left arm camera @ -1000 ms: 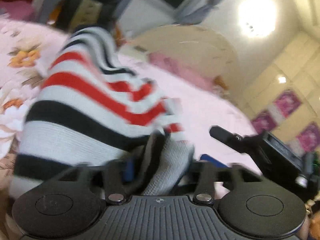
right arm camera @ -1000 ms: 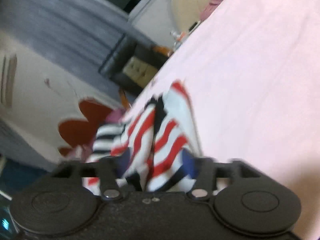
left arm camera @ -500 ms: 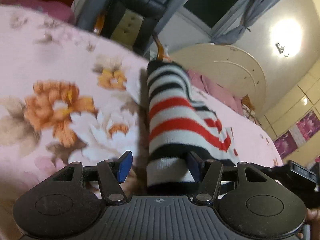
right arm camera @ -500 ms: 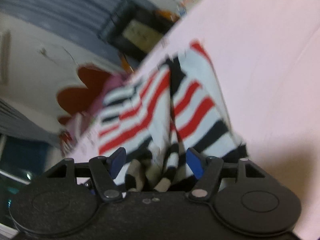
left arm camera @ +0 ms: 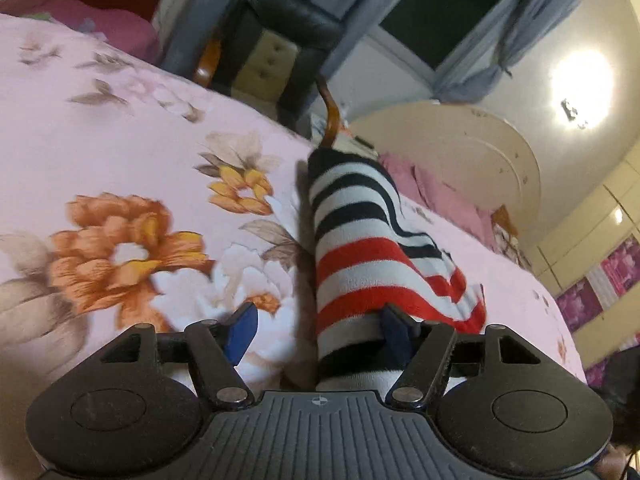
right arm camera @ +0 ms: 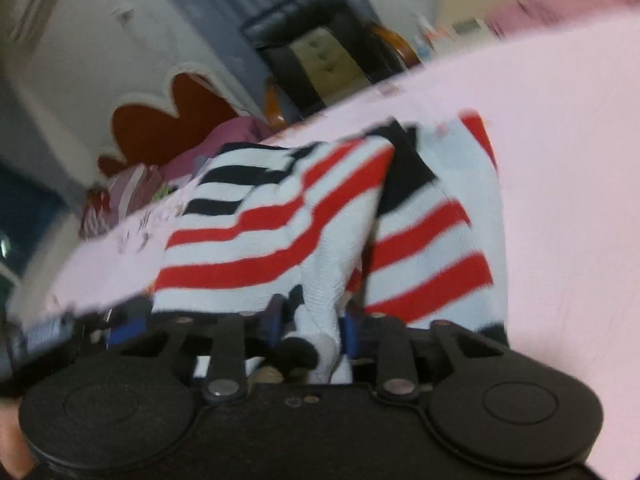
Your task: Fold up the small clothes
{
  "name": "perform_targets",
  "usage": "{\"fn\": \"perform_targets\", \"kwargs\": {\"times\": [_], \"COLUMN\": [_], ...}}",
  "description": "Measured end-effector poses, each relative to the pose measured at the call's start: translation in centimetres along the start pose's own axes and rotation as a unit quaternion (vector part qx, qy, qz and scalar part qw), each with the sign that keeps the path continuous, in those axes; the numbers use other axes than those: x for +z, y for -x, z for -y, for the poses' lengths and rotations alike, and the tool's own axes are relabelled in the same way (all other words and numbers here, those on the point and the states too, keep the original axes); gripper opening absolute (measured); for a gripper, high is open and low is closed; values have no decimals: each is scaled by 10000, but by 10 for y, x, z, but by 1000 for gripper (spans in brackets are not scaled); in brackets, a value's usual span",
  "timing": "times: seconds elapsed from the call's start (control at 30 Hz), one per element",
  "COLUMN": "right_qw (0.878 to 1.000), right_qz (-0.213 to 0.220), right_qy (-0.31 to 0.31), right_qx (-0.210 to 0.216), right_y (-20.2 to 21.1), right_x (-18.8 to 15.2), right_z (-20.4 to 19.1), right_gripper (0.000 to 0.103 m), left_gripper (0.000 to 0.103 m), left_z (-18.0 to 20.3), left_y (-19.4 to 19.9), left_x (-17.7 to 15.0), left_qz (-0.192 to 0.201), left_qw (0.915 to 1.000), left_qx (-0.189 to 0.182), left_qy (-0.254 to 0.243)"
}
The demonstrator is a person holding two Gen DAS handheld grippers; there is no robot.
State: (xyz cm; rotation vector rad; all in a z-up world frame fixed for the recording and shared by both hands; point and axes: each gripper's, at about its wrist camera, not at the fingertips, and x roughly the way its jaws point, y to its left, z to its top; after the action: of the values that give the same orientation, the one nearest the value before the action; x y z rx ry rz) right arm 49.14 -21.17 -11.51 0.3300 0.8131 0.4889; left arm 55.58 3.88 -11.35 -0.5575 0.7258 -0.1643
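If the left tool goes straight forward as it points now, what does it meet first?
The left tool is open, and the striped garment already lies between its fingers, so it likely meets that first, then the floral bedsheet; depth is unclear.

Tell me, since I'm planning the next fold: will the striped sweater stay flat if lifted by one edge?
Probably not. The striped sweater is a soft knit that already bunches between the right gripper fingers, so it would likely droop and crease.

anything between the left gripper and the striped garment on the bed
Nothing visible. The left gripper is open with the striped garment already lying between its fingers on the floral bedsheet.
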Motion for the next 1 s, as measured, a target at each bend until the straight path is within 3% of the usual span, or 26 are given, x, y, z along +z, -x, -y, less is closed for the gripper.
{"fn": "perform_targets", "kwargs": {"times": [0.13,0.27,0.33,0.43,0.53,0.63,0.67,0.7,0.77,0.9,0.97,1.0], "right_qw": [9871,9765,9779,9902,9941,9955,9946,9933,9920,9938,9946,9946], "right_qz": [703,1219,1185,701,691,802,958,1123,1177,793,735,875], "right_qy": [1391,1694,1570,884,540,220,91,-48,-422,-775,-735,-530], "right_qx": [-367,-544,-704,-826,-640,-448,-382,-276,-146,-74,-70,-166], "right_y": [30,59,53,31,30,39,45,49,46,19,13,16], "right_x": [-10,-11,-6,-10,-17,-10,-6,-2,15,40,45,45], "right_z": [-34,-36,-23,14,28,34,39,44,59,78,79,75], "right_gripper": [18,18,18,19,21,32,46,51,47,40,12,11], "left_gripper": [67,67,68,72,73,73,73,73,73,73,73,73], "left_z": [25,53,64,80,76,75,76,76,79,80,82,83], "left_y": [-4,-20,-33,-49,-49,-48,-48,-48,-48,-52,-52,-53], "left_x": [5,-1,-8,-18,-17,-16,-16,-16,-14,-11,-8,-8], "left_qz": [90,2,-124,-239,-348,-387,-395,-406,-443,-510,-545,-545], "left_qw": [9994,9975,9965,9908,9928,9922,9919,9917,9916,9905,9903,9897], "left_qx": [-126,-201,-142,198,95,58,59,67,94,131,131,138], "left_qy": [-316,-680,-815,-1316,-1142,-1187,-1203,-1217,-1211,-1272,-1273,-1315]}}
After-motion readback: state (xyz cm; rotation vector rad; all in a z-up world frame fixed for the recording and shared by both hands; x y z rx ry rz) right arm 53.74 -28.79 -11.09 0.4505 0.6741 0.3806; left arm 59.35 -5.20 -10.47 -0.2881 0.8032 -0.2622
